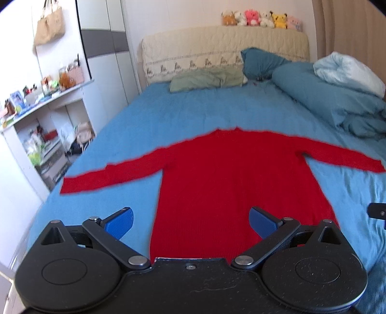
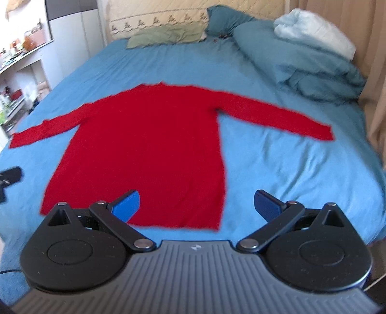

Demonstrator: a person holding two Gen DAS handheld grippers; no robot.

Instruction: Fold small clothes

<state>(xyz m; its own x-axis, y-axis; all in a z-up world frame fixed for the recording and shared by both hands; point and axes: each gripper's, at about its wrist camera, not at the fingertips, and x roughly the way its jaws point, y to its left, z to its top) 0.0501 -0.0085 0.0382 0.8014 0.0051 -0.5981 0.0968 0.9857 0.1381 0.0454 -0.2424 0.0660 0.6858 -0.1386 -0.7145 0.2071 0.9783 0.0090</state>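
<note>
The bed [image 2: 277, 169] carries the red sweater [image 2: 149, 145] spread flat near its foot edge, sleeves stretched toward both side edges, so by my reading no fold is made and all folding remains. A heaped duvet [image 2: 296, 60] and pillows [image 2: 166, 35] sit clear toward the head. Left gripper [image 1: 190, 221] and right gripper [image 2: 196, 205] hover above the hem, jaws apart, empty.

- The sweater [image 1: 217, 174] is plain bright red.
- The bed [image 1: 183, 108] has a sky-blue sheet.
- The duvet [image 1: 333, 101] is teal, and the pillow [image 1: 207, 78] is sage green.
- The headboard [image 1: 217, 46] is cream, with a stitched band of small brown figures.
- The left gripper [image 1: 190, 221] and right gripper [image 2: 196, 205] are black, with blue pads [image 1: 119, 222].
- The plush toys [image 1: 261, 18] are pink, white, yellow and brown.
</note>
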